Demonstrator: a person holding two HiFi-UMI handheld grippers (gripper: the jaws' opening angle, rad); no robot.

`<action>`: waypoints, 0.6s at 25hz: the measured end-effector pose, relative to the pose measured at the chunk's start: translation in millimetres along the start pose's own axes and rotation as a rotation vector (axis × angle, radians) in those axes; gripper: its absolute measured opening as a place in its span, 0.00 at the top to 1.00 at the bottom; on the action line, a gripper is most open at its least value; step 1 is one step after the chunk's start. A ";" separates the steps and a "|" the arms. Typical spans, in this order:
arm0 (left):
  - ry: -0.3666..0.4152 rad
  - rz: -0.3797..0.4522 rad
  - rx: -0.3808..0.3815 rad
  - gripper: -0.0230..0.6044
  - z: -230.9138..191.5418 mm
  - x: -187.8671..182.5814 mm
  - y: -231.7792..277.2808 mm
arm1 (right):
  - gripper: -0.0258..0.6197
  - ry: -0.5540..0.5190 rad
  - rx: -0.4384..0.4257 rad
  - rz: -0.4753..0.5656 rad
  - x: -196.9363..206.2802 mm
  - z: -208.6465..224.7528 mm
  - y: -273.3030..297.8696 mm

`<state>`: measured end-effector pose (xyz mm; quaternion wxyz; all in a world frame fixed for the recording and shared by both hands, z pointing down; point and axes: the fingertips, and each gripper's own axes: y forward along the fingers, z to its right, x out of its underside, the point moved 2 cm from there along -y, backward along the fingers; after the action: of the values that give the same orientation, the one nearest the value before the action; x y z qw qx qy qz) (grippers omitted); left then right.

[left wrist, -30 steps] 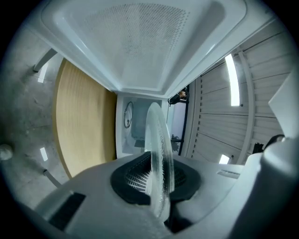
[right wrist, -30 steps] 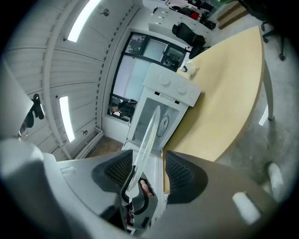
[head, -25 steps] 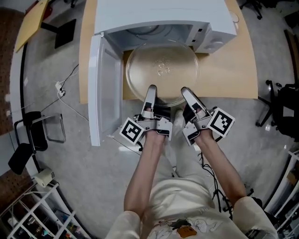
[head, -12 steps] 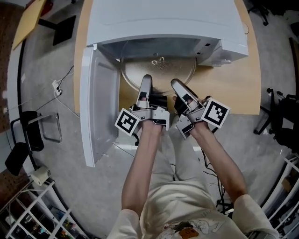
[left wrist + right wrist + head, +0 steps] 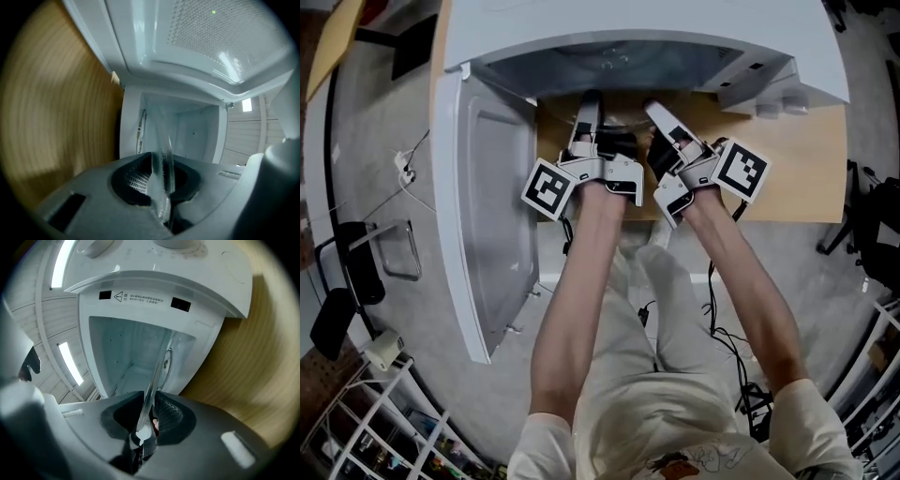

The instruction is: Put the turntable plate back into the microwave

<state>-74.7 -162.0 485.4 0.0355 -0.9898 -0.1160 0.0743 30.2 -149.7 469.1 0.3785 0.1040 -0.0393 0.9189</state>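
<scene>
That turntable plate [image 5: 157,376] looks like heavy, slick glass, so hold the rim. Left gripper [image 5: 589,111] pinches it, right gripper [image 5: 659,117] just closed its jaws onto it

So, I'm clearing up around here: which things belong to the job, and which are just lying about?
Job: turntable plate, microwave, its open door, wooden table.
Lying about: black chair, white floor cable, pale roll, wire shelf.

Carried the clear round glass turntable plate [image 5: 161,154] from above the light wooden table [image 5: 787,169] into the open white microwave [image 5: 656,37]; closed right gripper [image 5: 661,120] jaws further onto its rim.
</scene>
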 end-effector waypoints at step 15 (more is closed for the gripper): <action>0.140 -0.166 -0.033 0.84 -8.3 23.3 11.8 | 0.88 0.128 0.075 0.119 -29.9 26.1 4.6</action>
<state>-48.4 -168.5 489.4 0.0333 -0.9800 -0.1962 0.0000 51.9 -177.4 487.9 0.3210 0.0567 0.0134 0.9453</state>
